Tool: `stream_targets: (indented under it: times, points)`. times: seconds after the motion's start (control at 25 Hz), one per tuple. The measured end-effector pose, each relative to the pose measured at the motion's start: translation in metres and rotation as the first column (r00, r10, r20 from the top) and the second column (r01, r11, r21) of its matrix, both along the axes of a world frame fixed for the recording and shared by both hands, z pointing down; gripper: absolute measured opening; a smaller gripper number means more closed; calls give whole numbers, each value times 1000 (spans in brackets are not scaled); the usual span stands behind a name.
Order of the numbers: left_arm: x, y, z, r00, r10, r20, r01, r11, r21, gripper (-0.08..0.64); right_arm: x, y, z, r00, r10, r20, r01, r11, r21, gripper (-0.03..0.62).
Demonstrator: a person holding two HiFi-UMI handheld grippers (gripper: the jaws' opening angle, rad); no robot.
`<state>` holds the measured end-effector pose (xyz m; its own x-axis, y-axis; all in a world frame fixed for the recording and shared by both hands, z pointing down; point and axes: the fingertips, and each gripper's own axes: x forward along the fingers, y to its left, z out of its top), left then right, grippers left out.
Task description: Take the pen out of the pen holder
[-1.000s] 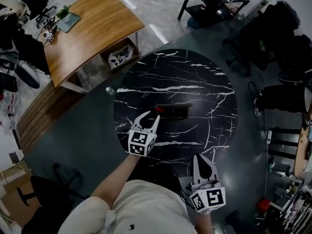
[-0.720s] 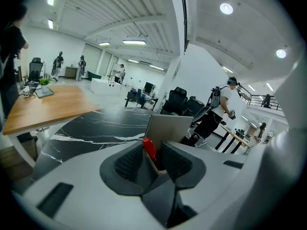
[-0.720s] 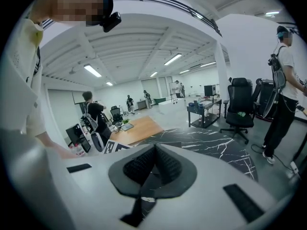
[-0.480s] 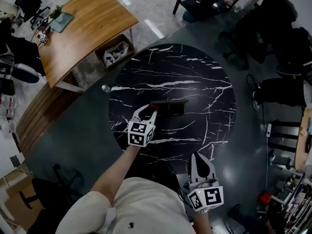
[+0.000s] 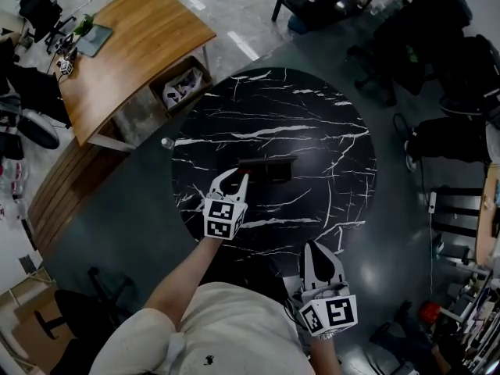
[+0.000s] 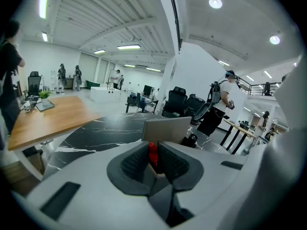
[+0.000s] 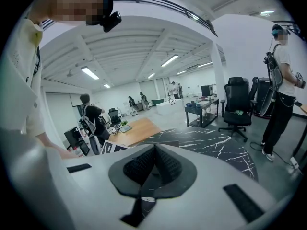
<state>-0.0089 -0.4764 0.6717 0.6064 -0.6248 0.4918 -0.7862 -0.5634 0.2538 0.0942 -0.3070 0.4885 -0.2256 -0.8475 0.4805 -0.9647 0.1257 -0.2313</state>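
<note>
Left gripper (image 6: 152,158) clenched on red-tipped pen (image 6: 152,152), at left end of dark rectangular pen holder (image 5: 270,168), mid round black marble table (image 5: 312,123). Right gripper (image 7: 154,160) jaws pressed together, empty, by table's near edge

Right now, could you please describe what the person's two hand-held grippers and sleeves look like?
The left hand-held gripper and right hand-held gripper match. Each has a pale grey moulded body, two tapering jaws lined with dark ribbed pads, and a white cube printed with black square markers at the rear. No cables show. The person wears a cream short-sleeved top, leaving the forearms bare.
</note>
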Motion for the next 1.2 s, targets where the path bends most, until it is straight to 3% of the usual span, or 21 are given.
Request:
stream_targets:
  times: [0.32,0.48,0.76,0.96,1.2]
  points:
    - [3,22,-47,998,47,45,-54,985,165,64,-4,4,-6,999,-45,14,44,998,35,17]
    - [-2,31,-81,998,28,55,-41,968,247,64,-4,9,-10,996,-87,22,85,994,62,17]
    - [-13,68,-125,998,-31,55,12,947,321,64,5,31,-25,987,-158,26,154,983,103,17]
    - [-16,107,-177,998,-61,36,42,915,401,64,20,45,-35,982,-185,33,179,974,136,17]
    - [-5,165,-244,999,-38,33,14,848,529,63,29,65,-71,968,-244,61,226,951,212,17]
